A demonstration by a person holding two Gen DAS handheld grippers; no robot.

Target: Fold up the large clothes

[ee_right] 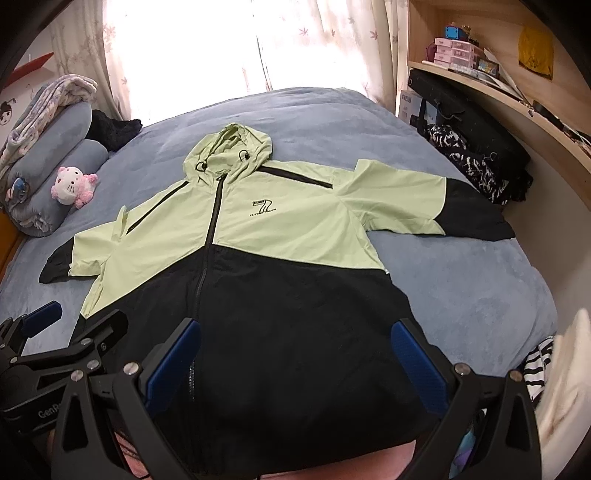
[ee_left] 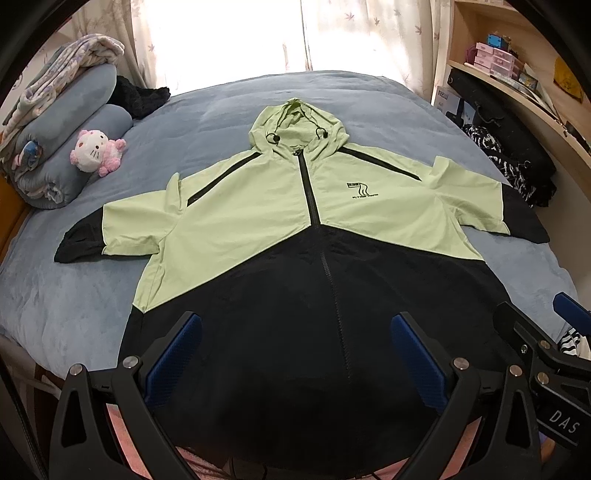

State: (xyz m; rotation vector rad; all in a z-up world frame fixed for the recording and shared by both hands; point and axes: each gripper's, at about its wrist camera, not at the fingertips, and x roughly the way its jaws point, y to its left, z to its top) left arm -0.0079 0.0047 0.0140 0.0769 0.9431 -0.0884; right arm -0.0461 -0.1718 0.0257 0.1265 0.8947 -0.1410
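A hooded zip jacket (ee_left: 258, 221), light green above and black below, lies spread flat and face up on the blue bed (ee_left: 221, 110), sleeves out to both sides, hood at the far end. It also shows in the right wrist view (ee_right: 295, 229). My left gripper (ee_left: 295, 350) is open and empty, held above the jacket's black hem. My right gripper (ee_right: 295, 354) is open and empty, also above the hem, just to the right of the left one. The right gripper shows at the left wrist view's right edge (ee_left: 535, 325); the left gripper shows at the right wrist view's left edge (ee_right: 74, 332).
Rolled blue bedding (ee_left: 66, 147) and a pink plush cat (ee_left: 96, 149) lie at the bed's far left, with a dark garment (ee_left: 140, 96) behind. Black and patterned clothes (ee_left: 517, 173) lie at the right by wooden shelves (ee_left: 517, 85). Curtains (ee_left: 258, 33) hang behind.
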